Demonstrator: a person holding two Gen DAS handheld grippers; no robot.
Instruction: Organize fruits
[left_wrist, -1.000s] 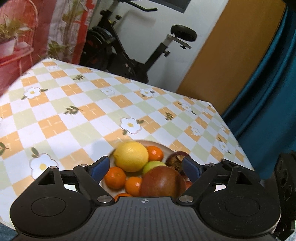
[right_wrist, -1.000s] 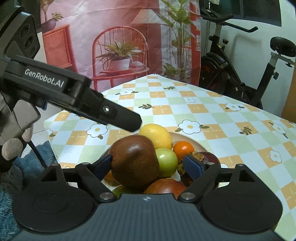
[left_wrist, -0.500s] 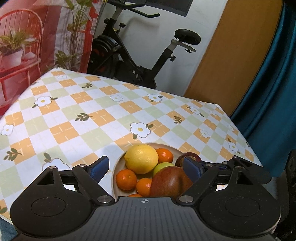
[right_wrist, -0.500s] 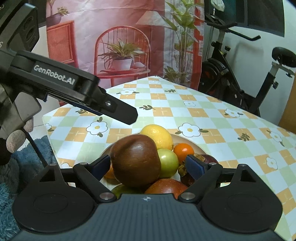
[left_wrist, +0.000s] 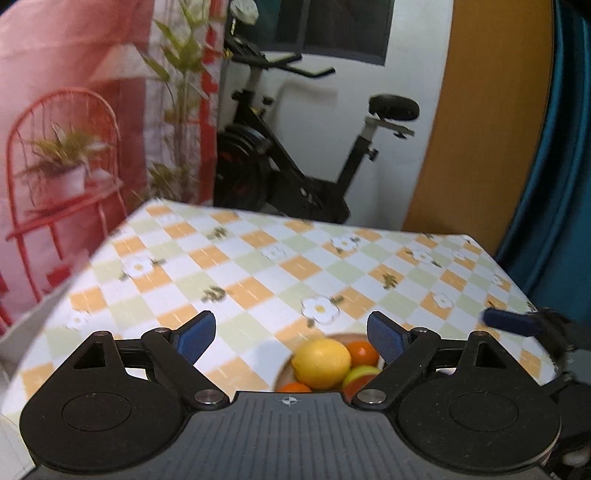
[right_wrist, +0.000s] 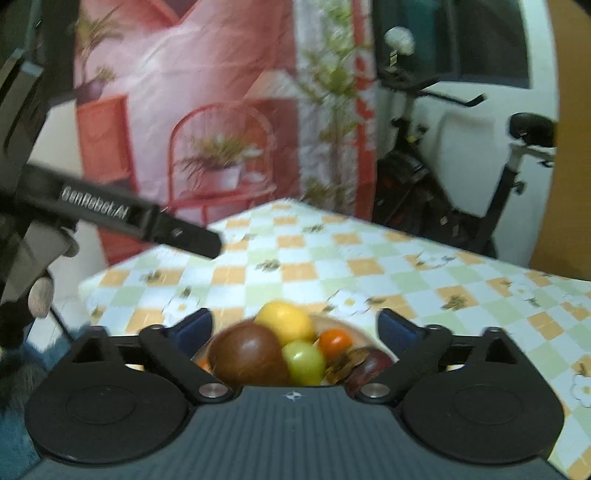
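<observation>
Both tongs spread and empty above a bowl of fruit on the checked tabletop.

Left wrist view: the left tongs (left_wrist: 291, 334) are spread wide with nothing between their blue pads. The bowl (left_wrist: 334, 336) sits at about 5 o'clock from the middle of the picture, close to the camera. It holds a lemon (left_wrist: 322, 362), an orange (left_wrist: 362, 352) behind it at 2 o'clock, a green fruit (left_wrist: 360, 376) and another orange (left_wrist: 293, 387) at the near edge. The tabletop (left_wrist: 258, 273) runs back toward an exercise bike (left_wrist: 295, 166). A blue pad of the right tongs (left_wrist: 511, 322) shows at 3 o'clock.

Right wrist view, blurred: the right tongs (right_wrist: 295, 328) are spread, gripping nothing. The bowl (right_wrist: 334, 325) lies between them, with a dark brown fruit (right_wrist: 247, 356) nearest, the lemon (right_wrist: 284, 320) behind it, the green fruit (right_wrist: 303, 356), an orange (right_wrist: 334, 341) and a purple fruit (right_wrist: 373, 362) at 4 o'clock. The left tongs (right_wrist: 155, 225) reach in from 9 o'clock.
</observation>
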